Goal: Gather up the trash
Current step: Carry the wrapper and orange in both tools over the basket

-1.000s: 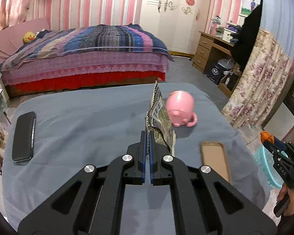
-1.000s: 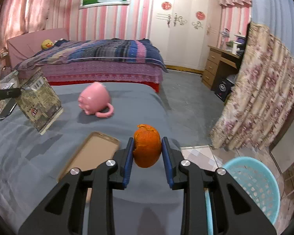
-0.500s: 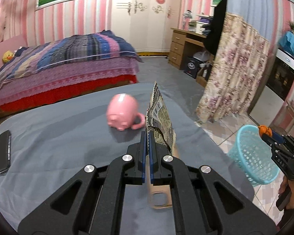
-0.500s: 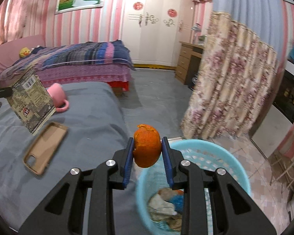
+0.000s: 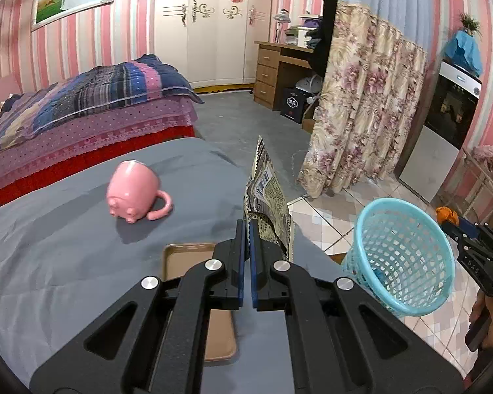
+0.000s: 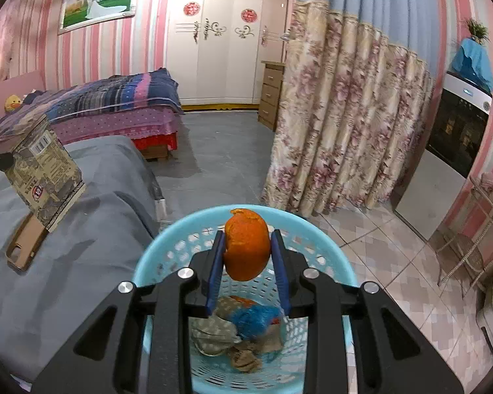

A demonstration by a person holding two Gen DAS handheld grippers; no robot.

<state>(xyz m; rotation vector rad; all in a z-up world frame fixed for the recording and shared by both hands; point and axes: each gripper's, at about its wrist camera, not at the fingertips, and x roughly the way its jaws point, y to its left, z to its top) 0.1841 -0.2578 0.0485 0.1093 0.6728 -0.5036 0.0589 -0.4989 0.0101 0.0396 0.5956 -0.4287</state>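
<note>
Orange peel [image 6: 246,249] upright (torn tip up).

Orange peel [image 6: 246,249], light-blue lattice basket [image 6: 167,246], pink mug [image 5: 133,192].

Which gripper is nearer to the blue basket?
Right. The right gripper, gripping orange peel, hangs over the blue basket. The left gripper, holding a wrapper, is over the grey cloth, beside the basket.

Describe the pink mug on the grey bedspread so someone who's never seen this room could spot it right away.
Start at the grey bedspread in the foreground, in front of the bed with the striped quilt. On it, beyond the tan phone case, the pink mug lies on its side. It is the only pink thing there, shaped like a pig, snout down, with a curled handle.
</note>
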